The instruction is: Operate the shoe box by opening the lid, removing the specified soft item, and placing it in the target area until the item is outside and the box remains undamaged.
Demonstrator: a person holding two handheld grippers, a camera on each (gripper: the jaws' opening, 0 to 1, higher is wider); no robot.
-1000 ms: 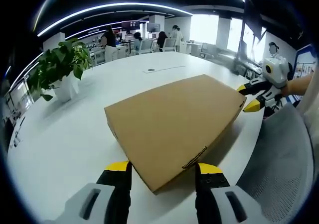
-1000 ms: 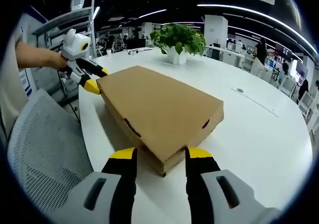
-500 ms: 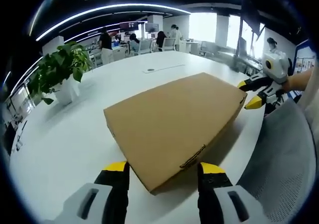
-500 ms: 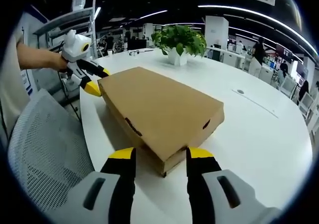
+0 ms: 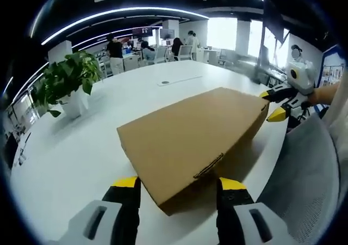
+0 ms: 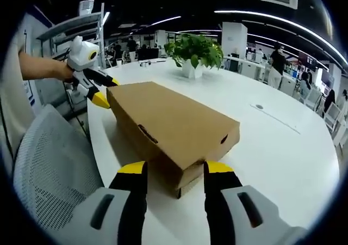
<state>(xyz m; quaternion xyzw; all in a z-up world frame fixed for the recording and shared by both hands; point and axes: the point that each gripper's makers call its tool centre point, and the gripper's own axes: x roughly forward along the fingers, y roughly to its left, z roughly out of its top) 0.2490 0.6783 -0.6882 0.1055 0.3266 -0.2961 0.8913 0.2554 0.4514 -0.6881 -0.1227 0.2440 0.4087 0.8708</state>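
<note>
Lifted since a second ago: the shoe box lid (image 5: 190, 141) now sits higher at the near corners in both views, with a gap showing under its edge and the lower box wall (image 6: 182, 184) visible in the right gripper view. Left gripper (image 5: 176, 185) has its yellow-tipped fingers (image 5: 128, 183) apart, straddling the near corner of the shoe box, one finger on each side, close to the cardboard; contact cannot be told. Right gripper (image 6: 169, 169) likewise has fingers (image 6: 132, 169) apart around the opposite corner. In the left gripper view the right gripper appears at the far right corner of the box; in the right gripper view the left gripper shows at the far left corner, held by a person's hand (image 6: 61, 69). Box lies flat on the white table (image 5: 65, 147), close to the table edge nearest the person, long side roughly along that edge. Grey mesh chair back (image 6: 49, 163) stands just beside that edge, crowding the near side. Wide bare table surface beyond the box on the far side. Potted plant (image 5: 68, 79) stands well apart from the box, near the far table edge. Soft item is hidden; lid not off yet.
</note>
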